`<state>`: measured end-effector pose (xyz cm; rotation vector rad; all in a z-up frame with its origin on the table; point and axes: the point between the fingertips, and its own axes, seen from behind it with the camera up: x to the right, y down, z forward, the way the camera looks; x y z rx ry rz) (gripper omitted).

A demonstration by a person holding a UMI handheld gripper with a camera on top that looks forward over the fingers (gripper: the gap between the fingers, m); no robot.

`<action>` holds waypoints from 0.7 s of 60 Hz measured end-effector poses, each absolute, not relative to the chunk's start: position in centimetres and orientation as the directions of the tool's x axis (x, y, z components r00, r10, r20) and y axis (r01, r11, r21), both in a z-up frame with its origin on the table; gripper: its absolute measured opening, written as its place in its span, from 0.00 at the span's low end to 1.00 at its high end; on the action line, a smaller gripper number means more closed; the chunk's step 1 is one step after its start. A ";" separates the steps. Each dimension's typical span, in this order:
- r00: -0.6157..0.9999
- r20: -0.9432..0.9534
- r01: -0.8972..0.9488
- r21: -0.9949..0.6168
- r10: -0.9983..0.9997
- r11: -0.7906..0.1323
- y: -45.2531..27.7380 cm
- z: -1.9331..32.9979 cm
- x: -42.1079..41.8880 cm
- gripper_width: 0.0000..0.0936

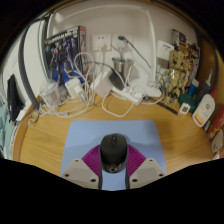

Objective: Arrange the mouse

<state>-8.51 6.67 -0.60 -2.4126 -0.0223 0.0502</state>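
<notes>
A black computer mouse (113, 148) sits between my gripper's (113, 162) two fingers, over a light blue mouse mat (92, 134) on the wooden desk (40, 140). The magenta pads (91, 158) touch the mouse's left and right sides, so the fingers are shut on it. The mouse's front points away from me, toward the back of the desk. Its rear end is hidden between the fingers. I cannot tell whether it rests on the mat or hangs just above it.
A tangle of white cables and chargers (100, 88) lies along the back of the desk. A printed box (62, 52) stands at the back left, a robot figure (178, 70) at the back right, and a white and orange device (203, 110) at the right.
</notes>
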 end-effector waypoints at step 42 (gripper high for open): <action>0.999 0.006 0.043 -0.675 0.053 -0.736 -2.3 9.8 -8.5 0.89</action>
